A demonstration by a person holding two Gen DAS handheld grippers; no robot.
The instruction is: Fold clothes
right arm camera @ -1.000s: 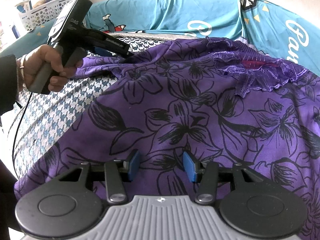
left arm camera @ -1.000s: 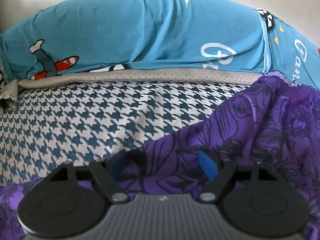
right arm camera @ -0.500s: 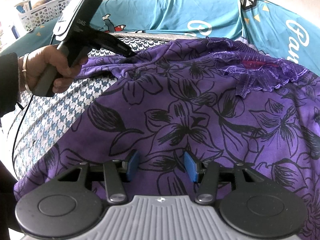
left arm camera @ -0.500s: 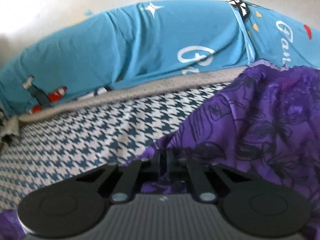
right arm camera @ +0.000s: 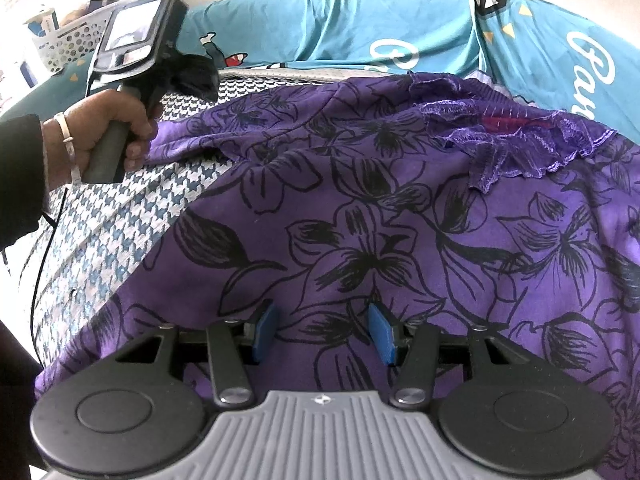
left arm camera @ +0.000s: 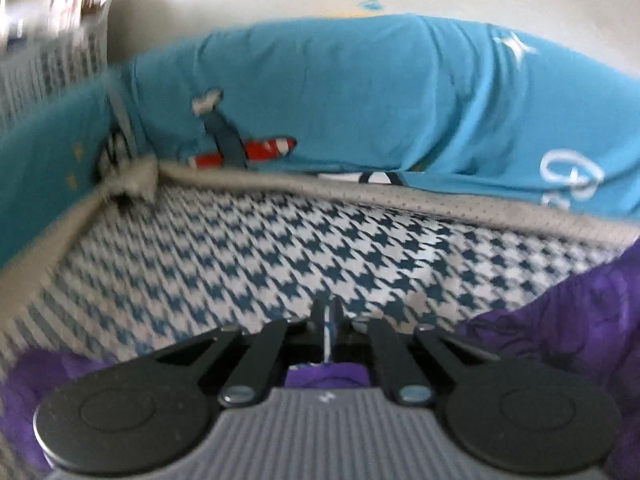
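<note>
— What's the left tool [left arm camera: 328,316] doing? A second ago its blue pads stood apart, astride the edge of the purple garment [right arm camera: 380,220].

— It's clenched tight now, fingers pressed together. In its own view I can't make out whether any fabric is caught between them; there's only a bit of purple low down, behind the tips.

— And the garment itself?

— Spread over the bed [left arm camera: 280,260], on the houndstooth cover. It fills the centre and right of the right wrist view, with the lace collar at the upper right. In the left wrist view it has slipped out to the lower right corner and the lower left edge; before, it covered most of the bottom.

— That view has swung, then.

— Yes. The corner of the teal bolster [left arm camera: 360,100] now shows at the left, and everything is blurred. From the other side, the hand [right arm camera: 104,136] carries that tool higher in the upper left of the frame, in front of the white basket [right arm camera: 68,46].

— The right tool [right arm camera: 322,334]?

— Unchanged: pads apart, gripping nothing, low over the purple cloth at the bottom centre.
</note>
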